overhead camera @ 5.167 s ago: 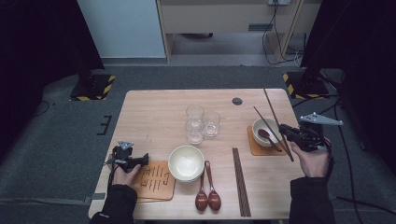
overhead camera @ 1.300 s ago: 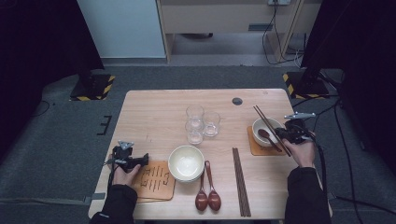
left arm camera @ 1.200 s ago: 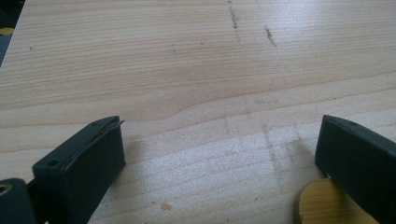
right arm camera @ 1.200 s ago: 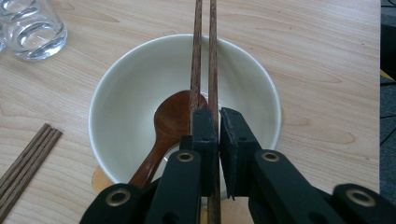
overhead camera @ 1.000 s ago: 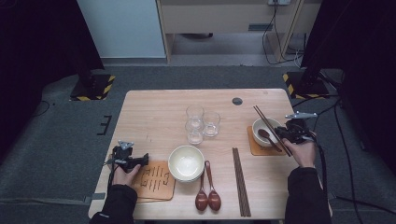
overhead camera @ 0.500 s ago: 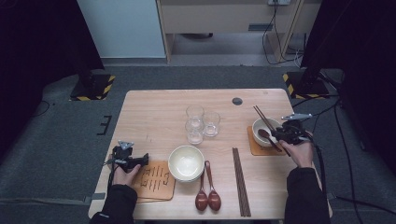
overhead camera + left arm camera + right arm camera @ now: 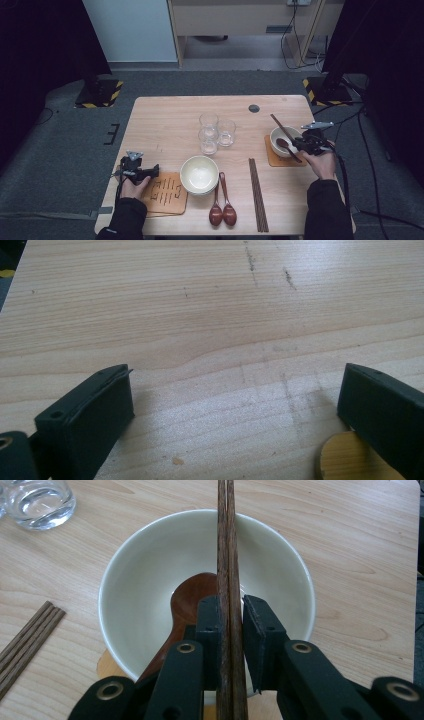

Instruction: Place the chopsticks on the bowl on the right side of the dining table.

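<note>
Pinching chopsticks [image 7: 227,555] across the bowl [image 7: 125,580] in right tongs [image 7: 231,630] to rest them on its rim, left tongs [image 7: 235,405] spread, idle.

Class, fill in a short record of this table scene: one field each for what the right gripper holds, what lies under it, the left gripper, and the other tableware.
right gripper: shut on chopsticks
under it: small bowl with spoon, on a coaster
left gripper: open, nothing between jaws, above table
middle: three glasses, large bowl, two spoons, second chopsticks
</note>
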A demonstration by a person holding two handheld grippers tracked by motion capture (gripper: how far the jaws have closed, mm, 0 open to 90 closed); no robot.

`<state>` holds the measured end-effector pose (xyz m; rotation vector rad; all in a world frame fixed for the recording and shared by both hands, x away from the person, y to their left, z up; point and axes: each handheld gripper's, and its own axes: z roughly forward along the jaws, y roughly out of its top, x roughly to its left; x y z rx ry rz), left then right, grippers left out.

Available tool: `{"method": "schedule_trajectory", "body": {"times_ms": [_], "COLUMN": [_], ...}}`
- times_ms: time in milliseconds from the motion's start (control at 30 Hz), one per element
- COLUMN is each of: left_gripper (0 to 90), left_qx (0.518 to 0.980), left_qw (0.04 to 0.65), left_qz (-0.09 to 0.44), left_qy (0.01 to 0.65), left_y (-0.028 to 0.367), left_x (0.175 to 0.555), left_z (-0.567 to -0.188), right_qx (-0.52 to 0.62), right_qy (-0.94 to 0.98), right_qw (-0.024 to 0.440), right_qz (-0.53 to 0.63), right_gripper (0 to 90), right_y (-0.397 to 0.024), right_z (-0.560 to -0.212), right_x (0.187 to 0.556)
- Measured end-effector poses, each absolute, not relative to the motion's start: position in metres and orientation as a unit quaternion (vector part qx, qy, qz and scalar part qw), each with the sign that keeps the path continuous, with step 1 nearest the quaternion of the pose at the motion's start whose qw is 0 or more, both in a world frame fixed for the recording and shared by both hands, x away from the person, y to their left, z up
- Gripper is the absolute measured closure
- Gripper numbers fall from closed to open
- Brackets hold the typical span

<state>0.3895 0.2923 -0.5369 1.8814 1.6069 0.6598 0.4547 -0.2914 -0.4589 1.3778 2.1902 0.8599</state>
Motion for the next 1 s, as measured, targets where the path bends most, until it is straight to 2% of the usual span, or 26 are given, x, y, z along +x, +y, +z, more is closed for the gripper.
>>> {"method": "schedule_trajectory", "body": {"times_ms": [367,667,1000], "left_gripper": [0.3,0.2,0.3], "left_qx": [0.704,0.704,0.704], "left_qw": [0.286,0.286,0.286], "left_qz": [0.247,0.247,0.247], "left_qy": [0.601,0.601,0.601], "left_y": [0.292,0.292,0.292], "left_x": [0.39,0.39,0.39], "left_z": [-0.537,-0.537,-0.537], "right_qx": [0.475,0.477,0.484], "right_qy": [0.798,0.786,0.764], "right_qw": [0.198,0.208,0.228], "right_qz": [0.313,0.334,0.362], "right_gripper": [77.5,69.4,76.2], "right_y": [-0.289,-0.291,-0.295], "right_z": [-0.459,-0.449,-0.429], "right_x": [0.453,0.446,0.423]}}
